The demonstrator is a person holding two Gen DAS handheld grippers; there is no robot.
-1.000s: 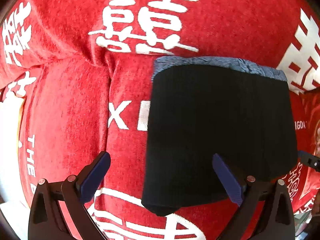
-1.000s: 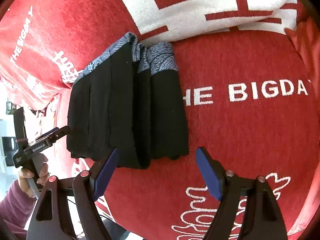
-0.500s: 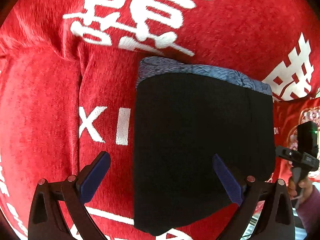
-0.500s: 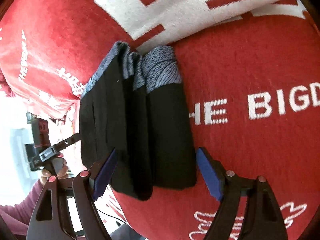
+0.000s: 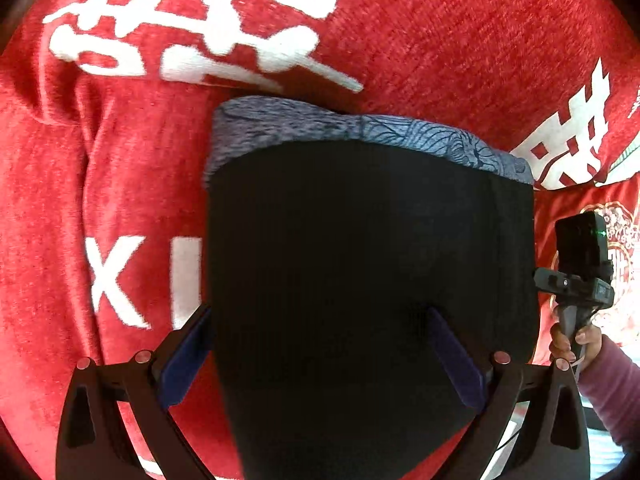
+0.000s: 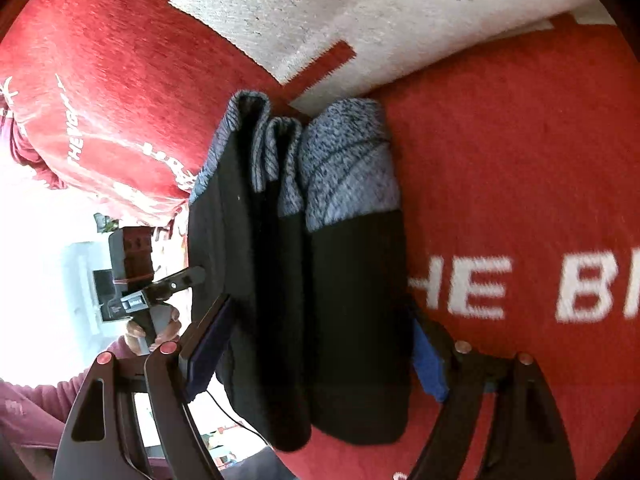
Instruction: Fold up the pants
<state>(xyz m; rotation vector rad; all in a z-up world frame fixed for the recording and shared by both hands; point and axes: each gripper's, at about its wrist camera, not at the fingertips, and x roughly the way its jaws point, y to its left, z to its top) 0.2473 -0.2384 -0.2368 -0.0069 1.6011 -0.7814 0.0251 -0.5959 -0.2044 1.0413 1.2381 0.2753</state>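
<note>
The folded black pants (image 5: 360, 264), with a blue-grey patterned waistband (image 5: 360, 132) at the far end, lie on a red blanket (image 5: 460, 40) with white lettering. The left gripper (image 5: 320, 348) straddles their near part, jaws open wide. The right gripper (image 6: 316, 348) likewise stands with jaws spread either side of the folded stack, not pressing it.
</note>
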